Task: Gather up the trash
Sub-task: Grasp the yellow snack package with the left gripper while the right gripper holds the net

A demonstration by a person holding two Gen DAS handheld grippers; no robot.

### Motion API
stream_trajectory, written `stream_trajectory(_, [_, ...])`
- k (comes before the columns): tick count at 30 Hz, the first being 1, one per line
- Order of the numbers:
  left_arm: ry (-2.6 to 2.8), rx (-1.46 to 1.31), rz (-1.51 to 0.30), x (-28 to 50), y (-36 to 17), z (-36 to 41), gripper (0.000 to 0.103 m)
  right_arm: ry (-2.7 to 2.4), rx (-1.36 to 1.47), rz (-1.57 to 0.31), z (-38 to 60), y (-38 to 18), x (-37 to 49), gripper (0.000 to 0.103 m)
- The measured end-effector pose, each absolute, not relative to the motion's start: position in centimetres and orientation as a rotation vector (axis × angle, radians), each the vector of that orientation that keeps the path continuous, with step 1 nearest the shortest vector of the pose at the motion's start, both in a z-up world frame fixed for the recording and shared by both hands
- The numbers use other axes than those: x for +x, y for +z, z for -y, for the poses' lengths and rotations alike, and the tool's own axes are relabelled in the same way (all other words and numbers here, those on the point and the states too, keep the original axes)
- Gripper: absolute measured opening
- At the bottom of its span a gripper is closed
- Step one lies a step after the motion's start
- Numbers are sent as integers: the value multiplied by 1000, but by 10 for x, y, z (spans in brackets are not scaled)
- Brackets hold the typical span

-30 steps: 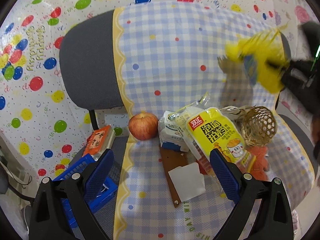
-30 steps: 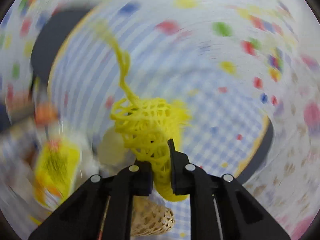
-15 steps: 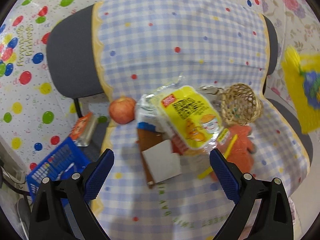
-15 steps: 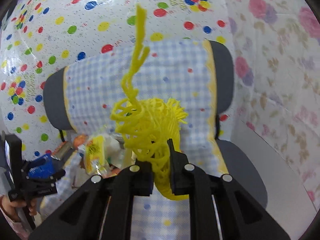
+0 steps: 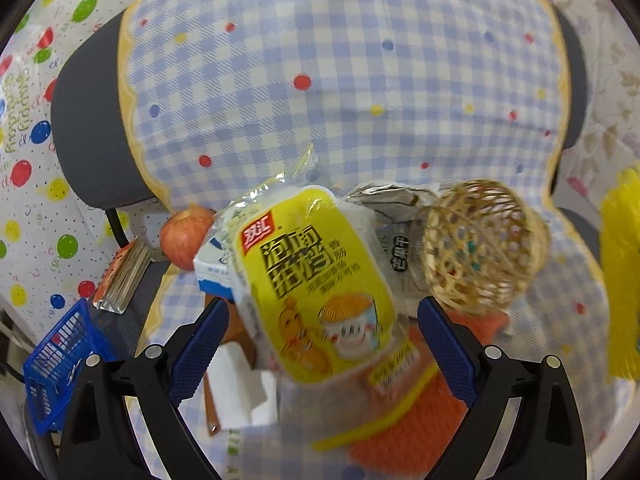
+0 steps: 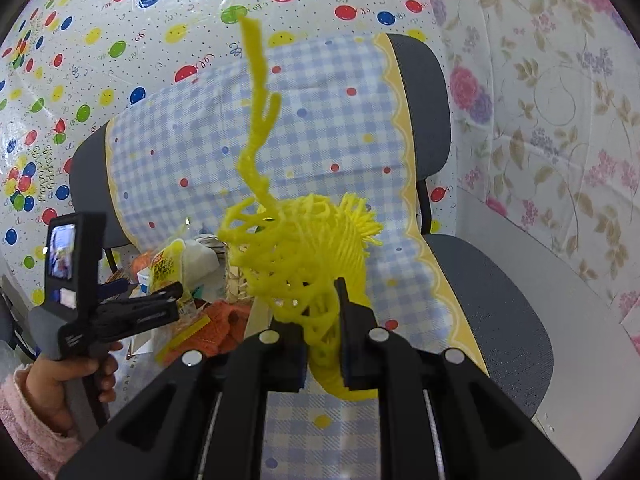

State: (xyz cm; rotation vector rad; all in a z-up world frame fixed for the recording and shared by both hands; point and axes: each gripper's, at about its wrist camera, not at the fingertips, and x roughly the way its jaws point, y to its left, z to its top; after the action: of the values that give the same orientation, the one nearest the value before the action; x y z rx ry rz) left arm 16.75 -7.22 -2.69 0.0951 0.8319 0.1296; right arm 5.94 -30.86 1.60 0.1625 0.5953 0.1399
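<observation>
Risk: right tool (image 6: 323,330) pinching yellow foam net sleeve (image 6: 304,248) loosely could drop it; left tool (image 5: 322,344), spread wide around glossy yellow snack packet (image 5: 316,292), may slip.

I see a grey office chair (image 6: 492,292) draped with a blue-and-white checked cloth (image 5: 352,92). Far behind it hangs a balloon-print sheet (image 6: 120,40); to the right, a floral-print sheet (image 6: 552,92). Lighting is even and bright.
</observation>
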Motion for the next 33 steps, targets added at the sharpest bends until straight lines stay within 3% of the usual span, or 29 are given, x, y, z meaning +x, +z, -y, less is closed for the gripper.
stream_trajectory(7, [214,206,-890,199,-50,87,94,128,167,-644,314,-2,67,12])
stream_trajectory(10, [220,216,-869,200,-48,85,86,121,155,-644,314,-3,64,12])
stream_trajectory(11, [212,203,-864,200,-46,83,66,117,151,-641,314,-3,63,12])
stream_trajectory(13, [198,171,-845,197,-36,75,57,113,151,-633,316,0,59,12])
stream_trajectory(14, [180,151,-826,194,-30,70,40,111,152,-628,317,1,57,12])
stream_trajectory(17, [121,63,-757,180,-3,52,27,113,161,-602,319,9,46,12])
stream_trajectory(24, [-93,-83,-617,99,65,32,26,197,218,-577,319,25,19,12])
stream_trajectory(33, [-239,-97,-607,3,54,44,26,191,213,-583,317,31,-28,12])
